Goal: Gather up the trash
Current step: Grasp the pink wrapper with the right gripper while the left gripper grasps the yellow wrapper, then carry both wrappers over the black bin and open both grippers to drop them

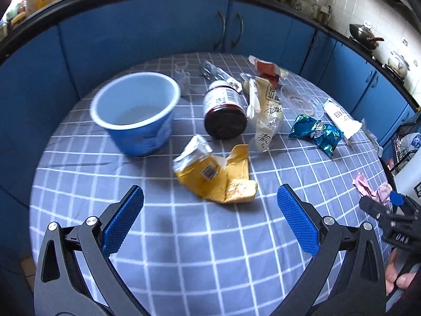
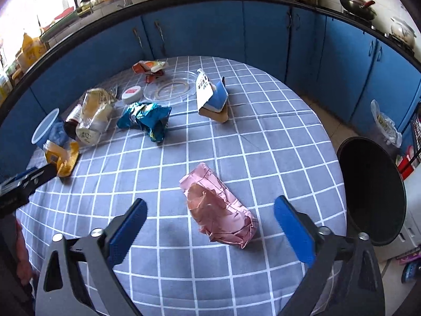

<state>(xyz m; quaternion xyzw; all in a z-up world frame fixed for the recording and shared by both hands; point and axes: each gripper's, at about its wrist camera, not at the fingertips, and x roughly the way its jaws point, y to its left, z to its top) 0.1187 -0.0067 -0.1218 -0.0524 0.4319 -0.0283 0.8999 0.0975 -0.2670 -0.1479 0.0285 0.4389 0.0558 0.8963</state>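
Two open grippers hovering over a littered checked tablecloth.
Left gripper facing a crumpled yellow wrapper; right gripper straddling crumpled pink paper.

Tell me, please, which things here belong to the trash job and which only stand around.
For the job:
pink crumpled wrapper
yellow torn packet
teal foil wrapper
blue paper cup
dark jar lying on its side
black bin

Just lying about:
checked tablecloth
blue cabinets
wok on the stove
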